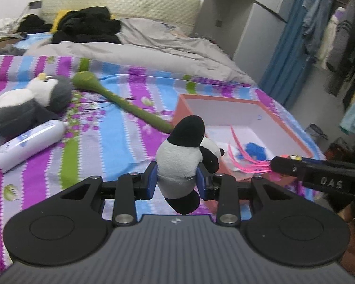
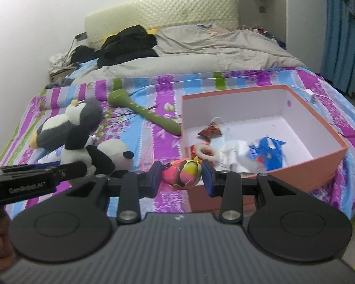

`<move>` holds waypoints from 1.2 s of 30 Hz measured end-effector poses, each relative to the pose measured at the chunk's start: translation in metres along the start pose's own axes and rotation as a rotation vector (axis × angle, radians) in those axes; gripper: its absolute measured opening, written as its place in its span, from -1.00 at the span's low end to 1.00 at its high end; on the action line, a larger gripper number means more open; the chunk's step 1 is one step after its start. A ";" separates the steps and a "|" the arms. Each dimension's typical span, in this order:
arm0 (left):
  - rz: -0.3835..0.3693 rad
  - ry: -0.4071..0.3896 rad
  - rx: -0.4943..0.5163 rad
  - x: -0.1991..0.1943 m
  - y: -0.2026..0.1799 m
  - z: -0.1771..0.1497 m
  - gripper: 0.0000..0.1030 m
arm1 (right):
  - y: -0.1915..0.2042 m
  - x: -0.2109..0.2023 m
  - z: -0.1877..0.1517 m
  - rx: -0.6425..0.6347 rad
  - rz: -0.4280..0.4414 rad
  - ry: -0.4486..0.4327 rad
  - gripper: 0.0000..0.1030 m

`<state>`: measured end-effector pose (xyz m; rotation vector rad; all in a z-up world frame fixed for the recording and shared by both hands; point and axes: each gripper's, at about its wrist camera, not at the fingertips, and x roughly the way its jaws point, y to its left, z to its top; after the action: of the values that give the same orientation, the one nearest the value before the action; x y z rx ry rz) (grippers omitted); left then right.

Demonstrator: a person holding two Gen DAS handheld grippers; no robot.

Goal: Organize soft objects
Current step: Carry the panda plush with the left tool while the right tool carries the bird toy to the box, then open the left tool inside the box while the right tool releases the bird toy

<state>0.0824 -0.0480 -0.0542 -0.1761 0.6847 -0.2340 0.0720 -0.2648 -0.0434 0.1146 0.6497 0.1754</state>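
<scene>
My left gripper [image 1: 176, 179] is shut on a black-and-white panda plush [image 1: 180, 158], held above the striped bedsheet just left of the orange box [image 1: 224, 99]. My right gripper [image 2: 182, 176] is shut on a small pink-and-yellow plush toy [image 2: 182, 174] at the box's [image 2: 329, 130] near left corner. The panda [image 2: 94, 152] shows in the right wrist view too, with the left gripper's body in front of it. Pink feathers [image 1: 246, 163] trail from the right gripper's toy in the left wrist view. A grey penguin plush [image 1: 28, 104] and a long green plush [image 1: 120, 99] lie on the sheet.
A white bottle [image 1: 28, 142] lies by the penguin. The box holds blue plastic [image 2: 267, 149], white wrapping, a red packet [image 2: 210, 131] and a white ring [image 2: 207, 152]. Grey duvet [image 1: 153, 45] and black clothes [image 1: 87, 26] cover the bed's far half. Clothes hang at right [image 1: 338, 33].
</scene>
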 end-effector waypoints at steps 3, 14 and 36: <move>-0.027 0.002 0.001 0.005 -0.009 0.006 -0.24 | -0.011 -0.005 0.000 0.024 -0.021 -0.005 -0.23; -0.095 0.015 0.029 0.046 -0.045 0.043 -0.24 | -0.051 0.005 0.015 0.089 -0.065 -0.012 -0.23; -0.138 0.210 0.078 0.232 -0.082 0.098 -0.20 | -0.140 0.122 0.053 0.185 -0.119 0.119 -0.20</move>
<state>0.3066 -0.1809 -0.1000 -0.1246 0.8718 -0.4149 0.2176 -0.3803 -0.0965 0.2440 0.7887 0.0069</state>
